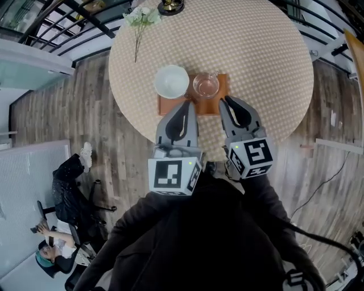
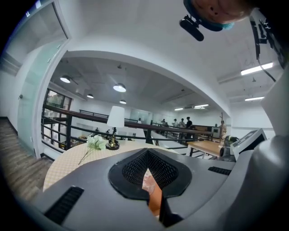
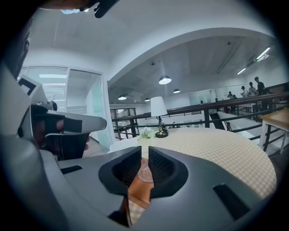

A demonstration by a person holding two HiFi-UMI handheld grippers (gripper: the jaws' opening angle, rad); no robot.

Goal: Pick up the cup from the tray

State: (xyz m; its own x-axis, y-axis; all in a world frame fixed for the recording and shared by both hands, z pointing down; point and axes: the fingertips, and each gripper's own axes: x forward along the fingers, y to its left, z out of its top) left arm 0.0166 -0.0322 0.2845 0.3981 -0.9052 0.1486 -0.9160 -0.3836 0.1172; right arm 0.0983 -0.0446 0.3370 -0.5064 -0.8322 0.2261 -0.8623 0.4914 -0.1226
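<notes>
The cup [image 1: 206, 85], a clear glass, stood untouched on the right half of the tray [image 1: 206, 107], toward its far edge. A white bowl [image 1: 172, 81] sat just beside it at the tray's left end. The tray lay close to the near edge of the table [image 1: 256, 57]. We held the right gripper [image 1: 223, 101] over the tray's near edge, tip close to the cup, jaws closed on nothing. The left gripper [image 1: 187, 104] hung beside it, nearer the bowl, jaws likewise together and empty. By our judgement no part of the pickup was done: jaws had yet to open, close round the cup and lift. Flowers [image 1: 142, 17] lay at the table's far edge.
</notes>
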